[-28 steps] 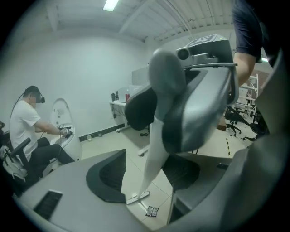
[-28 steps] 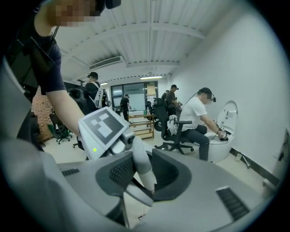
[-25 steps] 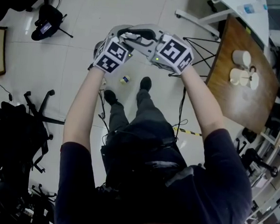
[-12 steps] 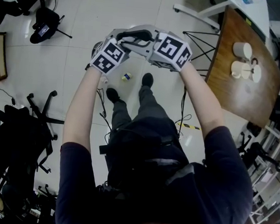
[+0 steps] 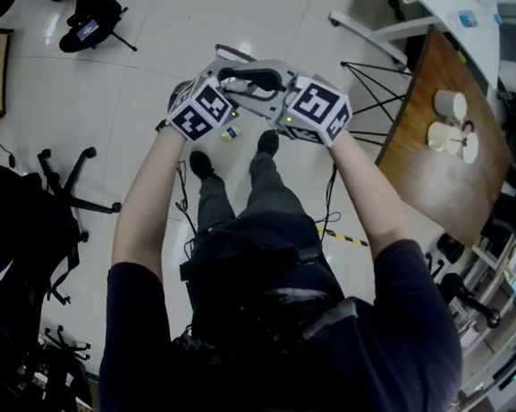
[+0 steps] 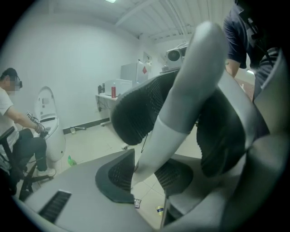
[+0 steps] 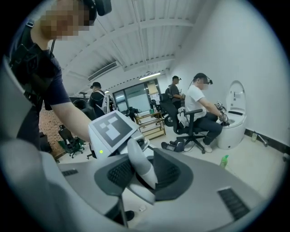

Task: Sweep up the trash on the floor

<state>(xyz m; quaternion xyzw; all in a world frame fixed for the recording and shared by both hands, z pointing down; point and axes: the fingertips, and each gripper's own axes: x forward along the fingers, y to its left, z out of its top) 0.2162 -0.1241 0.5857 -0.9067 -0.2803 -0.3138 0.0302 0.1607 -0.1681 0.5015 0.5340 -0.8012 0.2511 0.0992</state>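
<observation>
Over the white tiled floor the person stretches both arms forward and slightly down, wrists close together, so the two marker cubes sit side by side above their dark shoes. The left gripper and the right gripper face each other. Each has the same pale grey handle running between its ribbed black pads. Both sets of jaws have just been opening a little, yet the pads press against the handle and keep it clamped.

A brown wooden table fills the right side and carries white cups, with a white desk at the far right. Black office chairs crowd the near left. In the right gripper view a person sits on a chair at a white egg-shaped unit, with a green bottle on the floor nearby. The trash, a small yellow-and-blue scrap, lies on the tiles between the shoes, beneath the grippers.

A red sign on a far white cabinet is too small to read.
</observation>
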